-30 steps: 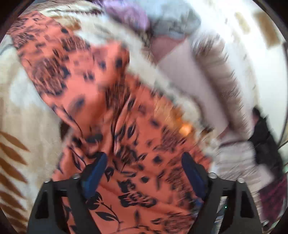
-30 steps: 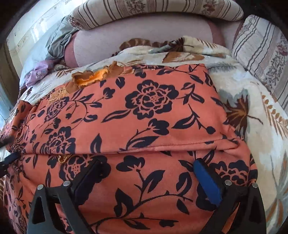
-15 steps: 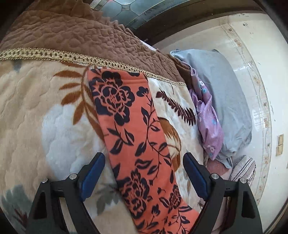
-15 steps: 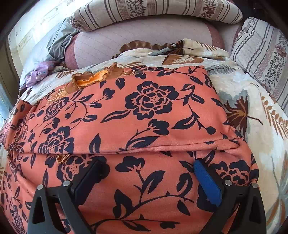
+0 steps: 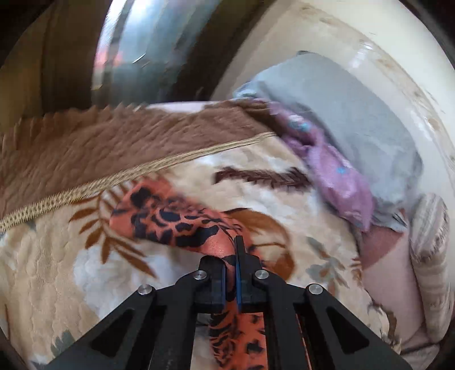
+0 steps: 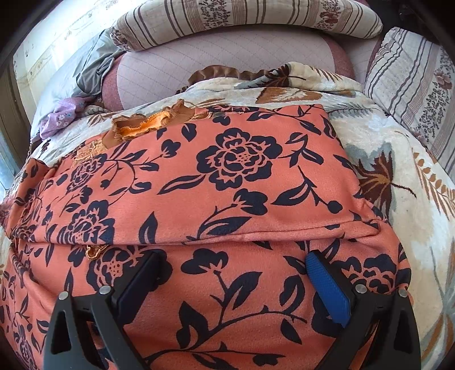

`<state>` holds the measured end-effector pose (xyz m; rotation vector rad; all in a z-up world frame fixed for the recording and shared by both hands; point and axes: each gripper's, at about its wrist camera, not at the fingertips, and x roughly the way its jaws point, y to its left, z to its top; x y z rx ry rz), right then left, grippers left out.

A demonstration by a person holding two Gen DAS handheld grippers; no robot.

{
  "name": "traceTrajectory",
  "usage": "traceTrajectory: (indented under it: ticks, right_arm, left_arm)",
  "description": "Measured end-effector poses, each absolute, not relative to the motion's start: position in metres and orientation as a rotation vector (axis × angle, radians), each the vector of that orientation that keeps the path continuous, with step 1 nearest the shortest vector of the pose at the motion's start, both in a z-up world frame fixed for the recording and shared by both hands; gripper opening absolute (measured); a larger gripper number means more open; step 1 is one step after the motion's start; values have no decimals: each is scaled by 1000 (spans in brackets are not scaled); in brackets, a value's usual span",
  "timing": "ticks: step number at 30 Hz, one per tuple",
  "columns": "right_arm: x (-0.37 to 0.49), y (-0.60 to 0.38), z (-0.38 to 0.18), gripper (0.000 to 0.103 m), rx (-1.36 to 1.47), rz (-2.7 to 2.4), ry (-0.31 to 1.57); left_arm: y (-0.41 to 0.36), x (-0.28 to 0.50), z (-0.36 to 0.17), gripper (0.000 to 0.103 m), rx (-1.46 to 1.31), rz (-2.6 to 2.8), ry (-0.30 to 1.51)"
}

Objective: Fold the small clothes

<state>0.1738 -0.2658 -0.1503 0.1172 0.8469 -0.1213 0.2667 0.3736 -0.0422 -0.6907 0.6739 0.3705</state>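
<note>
An orange garment with a dark floral print (image 6: pixel 227 193) lies partly folded on a cream leaf-patterned blanket (image 6: pixel 398 159). My right gripper (image 6: pixel 233 267) is open, low over the garment's near layer, just below the fold edge. In the left wrist view my left gripper (image 5: pixel 231 256) is shut on a narrow end of the same orange garment (image 5: pixel 176 222), which is bunched and lifted off the blanket (image 5: pixel 57 273).
A striped pillow (image 6: pixel 244 20) and a pink cushion (image 6: pixel 221 68) lie behind the garment. A second striped pillow (image 6: pixel 412 82) is at right. A purple cloth (image 5: pixel 335 173) and grey pillow (image 5: pixel 349 113) lie against the wall. The blanket's brown border (image 5: pixel 113 145) is beyond the left gripper.
My left gripper has shut on the garment's narrow end and pulled it up; that strip, flat before, is now bunched. The right gripper has stayed open and still.
</note>
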Motion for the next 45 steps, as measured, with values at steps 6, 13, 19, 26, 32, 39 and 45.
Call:
traceTrajectory:
  ticks: [6, 13, 19, 26, 32, 39, 45]
  right_arm:
    - [173, -266, -150, 103, 121, -120, 845]
    - [171, -273, -147, 103, 174, -92, 832]
    - [169, -281, -145, 103, 232, -62, 811]
    - [169, -281, -146, 103, 235, -61, 811]
    - [173, -286, -133, 102, 260, -33, 896]
    - [179, -310, -73, 101, 492, -13, 856]
    - [251, -302, -92, 68, 546, -75, 986]
  left_arm:
    - [186, 262, 84, 5, -415, -65, 493]
    - [-43, 249, 45, 83, -190, -420, 661]
    - [-51, 249, -50, 84, -122, -327, 907]
    - [77, 195, -44, 84, -245, 58, 681]
    - [137, 179, -113, 84, -380, 132, 725]
    - [162, 176, -130, 85, -596, 41, 691]
    - [163, 173, -129, 85, -608, 41, 682]
